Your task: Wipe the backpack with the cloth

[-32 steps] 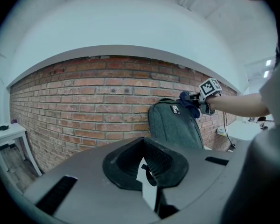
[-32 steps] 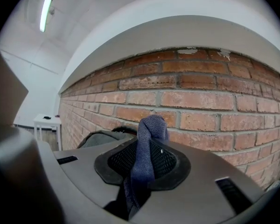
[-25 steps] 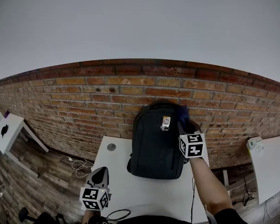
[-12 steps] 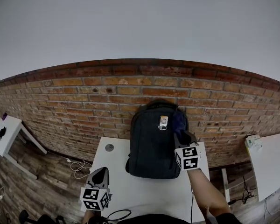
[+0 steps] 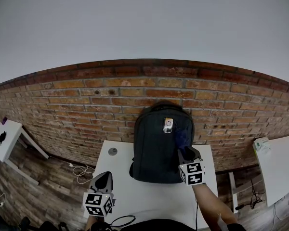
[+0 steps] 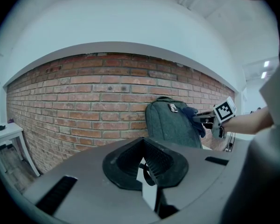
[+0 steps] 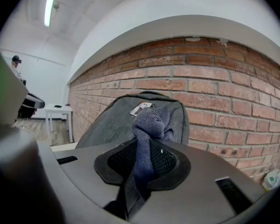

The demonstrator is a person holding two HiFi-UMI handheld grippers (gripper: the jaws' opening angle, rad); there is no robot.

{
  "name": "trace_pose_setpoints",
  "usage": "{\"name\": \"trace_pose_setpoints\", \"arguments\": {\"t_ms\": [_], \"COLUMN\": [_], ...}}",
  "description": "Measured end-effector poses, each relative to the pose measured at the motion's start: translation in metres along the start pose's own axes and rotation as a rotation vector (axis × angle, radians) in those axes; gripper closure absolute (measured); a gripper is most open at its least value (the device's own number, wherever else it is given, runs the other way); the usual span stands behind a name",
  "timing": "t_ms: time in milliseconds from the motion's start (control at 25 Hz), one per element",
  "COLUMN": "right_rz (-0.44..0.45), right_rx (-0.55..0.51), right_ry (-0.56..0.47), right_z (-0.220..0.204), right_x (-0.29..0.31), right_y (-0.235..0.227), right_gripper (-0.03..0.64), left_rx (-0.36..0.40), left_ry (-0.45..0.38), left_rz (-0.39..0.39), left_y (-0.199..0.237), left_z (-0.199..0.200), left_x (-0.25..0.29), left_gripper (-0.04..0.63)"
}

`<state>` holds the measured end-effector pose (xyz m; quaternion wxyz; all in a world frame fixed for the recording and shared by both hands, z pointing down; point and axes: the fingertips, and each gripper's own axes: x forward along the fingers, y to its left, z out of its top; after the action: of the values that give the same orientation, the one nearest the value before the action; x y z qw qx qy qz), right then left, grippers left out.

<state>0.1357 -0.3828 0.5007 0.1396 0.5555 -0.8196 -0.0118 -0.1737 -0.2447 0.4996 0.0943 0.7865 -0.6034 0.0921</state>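
**Squarely ahead, and within reach on the right**

Directly in front of our right hand-held gripper [image 5: 185,149] stands the dark grey fabric backpack [image 5: 159,146]. It is upright on the white worktop [image 5: 149,196], with its back against the red brick wall [image 5: 86,109].

The jaws of this hand-held gripper are pinched on a bunched blue terry cloth [image 7: 147,125]. The cloth's free end pokes out past the tips and appears to touch the bag's front panel. The contact is on the panel's right half, just below and to the right of the small pale tag [image 5: 168,125].

The backpack's long axis runs from the worktop upward, rising away from the jaws. We therefore judge that strokes should travel up and down that panel, then step sideways toward the untouched left half.

Our left hand-held gripper [image 5: 103,178] sits low and well apart, down to the left of the bag and close to our body. Its jaws are drawn together on nothing, and a thin black cable [image 5: 121,220] lies near it.

The right side is plainly the nearer one, so the wiping falls to it. Since the bag only leans on the wall, a hard sideways push could tip it.
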Motion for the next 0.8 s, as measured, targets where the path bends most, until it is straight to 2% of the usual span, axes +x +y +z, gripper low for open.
{"name": "trace_pose_setpoints", "arguments": {"t_ms": [800], "right_rz": [0.075], "right_rx": [0.07], "right_ry": [0.118], "right_z": [-0.086], "right_x": [-0.04], "right_y": [0.045], "right_gripper": [0.541], "left_rx": [0.0], "left_ry": [0.004], "left_rz": [0.002], "left_y": [-0.002], "left_z": [-0.001], "left_x": [0.0], "left_gripper": [0.597]}}
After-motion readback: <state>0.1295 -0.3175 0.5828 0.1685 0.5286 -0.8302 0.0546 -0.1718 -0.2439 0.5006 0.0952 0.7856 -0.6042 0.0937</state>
